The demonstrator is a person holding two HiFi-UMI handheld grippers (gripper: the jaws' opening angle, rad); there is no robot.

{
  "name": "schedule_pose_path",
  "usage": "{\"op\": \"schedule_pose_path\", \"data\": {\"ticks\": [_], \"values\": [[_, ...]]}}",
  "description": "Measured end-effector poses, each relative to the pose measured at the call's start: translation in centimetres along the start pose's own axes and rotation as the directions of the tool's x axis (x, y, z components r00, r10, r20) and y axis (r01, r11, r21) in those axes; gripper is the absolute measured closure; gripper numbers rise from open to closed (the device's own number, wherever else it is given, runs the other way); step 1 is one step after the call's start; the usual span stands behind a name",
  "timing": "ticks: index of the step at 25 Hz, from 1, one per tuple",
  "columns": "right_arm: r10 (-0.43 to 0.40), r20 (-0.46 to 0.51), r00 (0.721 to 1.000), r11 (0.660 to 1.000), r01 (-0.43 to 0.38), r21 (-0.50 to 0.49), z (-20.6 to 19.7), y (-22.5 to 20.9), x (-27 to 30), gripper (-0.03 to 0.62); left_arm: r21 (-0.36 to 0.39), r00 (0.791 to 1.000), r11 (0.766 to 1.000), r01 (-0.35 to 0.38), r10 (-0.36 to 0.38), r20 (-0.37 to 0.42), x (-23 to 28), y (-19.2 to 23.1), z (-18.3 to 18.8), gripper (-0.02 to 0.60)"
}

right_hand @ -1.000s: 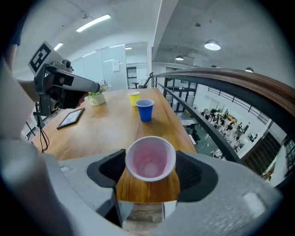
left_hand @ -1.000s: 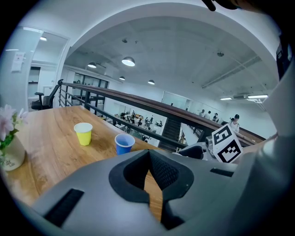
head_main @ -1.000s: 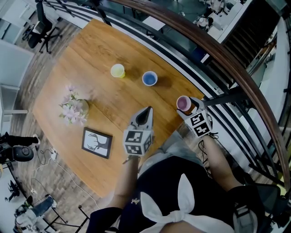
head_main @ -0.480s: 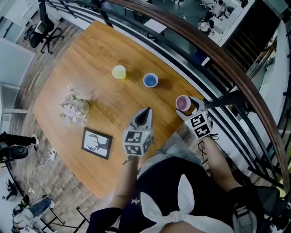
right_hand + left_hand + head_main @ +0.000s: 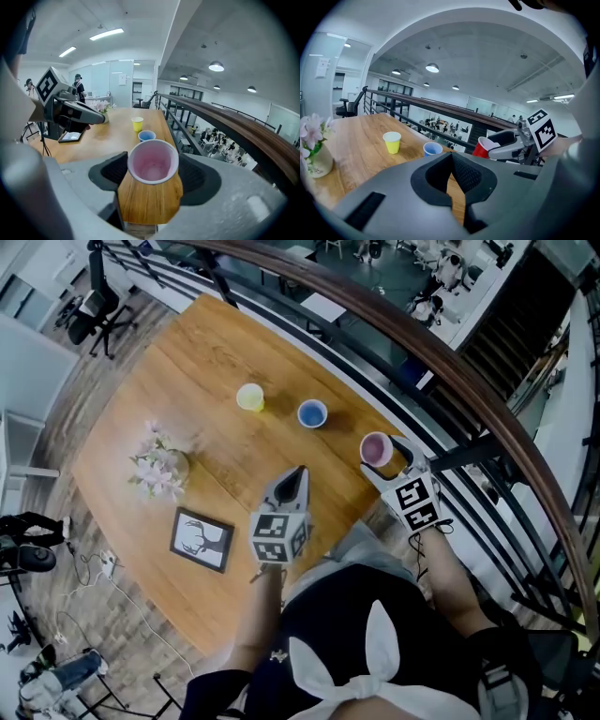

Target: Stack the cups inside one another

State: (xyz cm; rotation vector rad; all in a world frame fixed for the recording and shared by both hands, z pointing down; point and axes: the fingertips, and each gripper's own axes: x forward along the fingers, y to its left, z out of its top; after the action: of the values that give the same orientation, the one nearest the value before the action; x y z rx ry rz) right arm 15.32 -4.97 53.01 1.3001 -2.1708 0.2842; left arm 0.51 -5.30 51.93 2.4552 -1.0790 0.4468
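Note:
Three cups show in the head view on the wooden table (image 5: 202,348). A yellow cup (image 5: 250,397) and a blue cup (image 5: 312,412) stand upright side by side toward the far edge. The red cup (image 5: 376,448), pink inside, sits between the jaws of my right gripper (image 5: 385,456) near the table's right edge. In the right gripper view the red cup (image 5: 153,161) fills the gap of the right gripper (image 5: 153,174), touching both jaws. My left gripper (image 5: 299,472) hovers over the table's middle, jaws together, holding nothing. From the left gripper (image 5: 451,158) view, the red cup (image 5: 483,146) looks tilted.
A vase of pale flowers (image 5: 157,471) and a small framed picture (image 5: 201,540) sit on the table's left part. A curved railing (image 5: 450,357) runs close along the far and right edges, with a drop beyond it.
My right gripper has carried the red cup a little closer to the blue cup. The left gripper has barely shifted; the head view has drifted slightly.

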Motion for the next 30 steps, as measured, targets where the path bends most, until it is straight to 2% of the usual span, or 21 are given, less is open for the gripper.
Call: {"op": "schedule_pose_path", "data": {"ticks": [9, 16, 30], "values": [[0.000, 0.069, 0.998, 1.000, 0.001, -0.022, 3.4, 0.4, -1.4, 0.260, -0.016, 0.996, 0.997, -0.073, 0.074, 0.056, -2.2, 2.6, 2.1, 0.572], [0.014, 0.095, 0.995, 0.999, -0.010, -0.037, 4.9, 0.6, -1.1, 0.260, 0.000, 0.996, 0.997, -0.076, 0.076, 0.052, -2.4, 2.3, 2.1, 0.572], [0.058, 0.125, 0.990, 0.997, -0.051, -0.058, 7.1, 0.4, 1.1, 0.260, -0.015, 0.994, 0.995, -0.095, 0.095, 0.052, -1.8, 3.2, 2.4, 0.572]]}}
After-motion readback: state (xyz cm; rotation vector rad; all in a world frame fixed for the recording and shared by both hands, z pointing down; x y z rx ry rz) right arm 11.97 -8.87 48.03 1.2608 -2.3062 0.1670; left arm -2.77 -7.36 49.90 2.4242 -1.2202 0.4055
